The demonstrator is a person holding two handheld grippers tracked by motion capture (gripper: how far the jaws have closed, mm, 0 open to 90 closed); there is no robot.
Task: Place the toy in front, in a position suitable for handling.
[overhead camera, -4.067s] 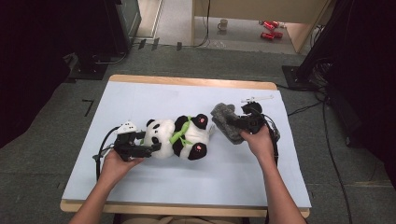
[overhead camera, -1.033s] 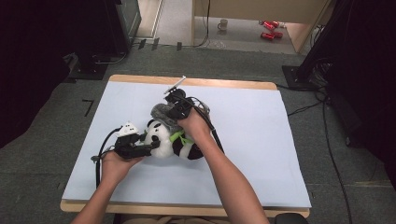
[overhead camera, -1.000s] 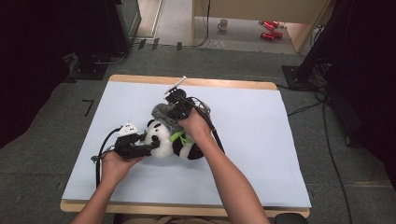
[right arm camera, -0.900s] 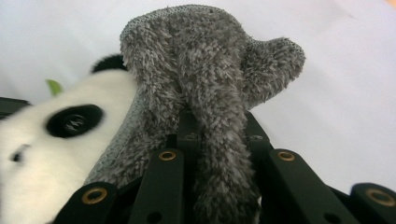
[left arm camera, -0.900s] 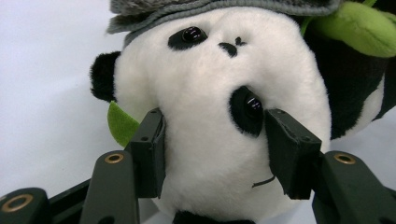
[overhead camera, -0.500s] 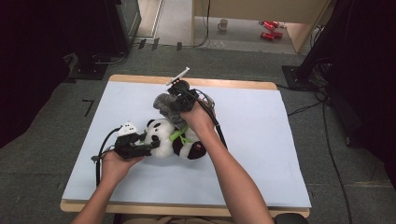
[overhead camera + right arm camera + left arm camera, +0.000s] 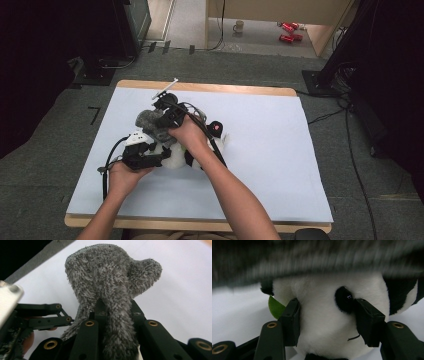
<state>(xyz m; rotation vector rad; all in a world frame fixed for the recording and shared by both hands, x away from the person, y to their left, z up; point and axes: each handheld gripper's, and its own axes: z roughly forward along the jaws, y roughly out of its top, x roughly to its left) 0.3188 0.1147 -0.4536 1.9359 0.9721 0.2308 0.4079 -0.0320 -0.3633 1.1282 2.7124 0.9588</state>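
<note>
Your left gripper (image 7: 325, 322) pinches the plush panda's (image 7: 329, 322) white head, one jaw on each cheek; the panda lies mid-table (image 7: 300, 150). Your right gripper (image 7: 116, 312) clamps the grey fuzzy cloth (image 7: 110, 287), held just above the panda's head.

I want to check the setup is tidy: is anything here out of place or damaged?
Nothing on the table stands out. The left gripper clamps the black-and-white plush panda by its head; the right gripper holds a fuzzy grey cloth. Both look intact.
</note>
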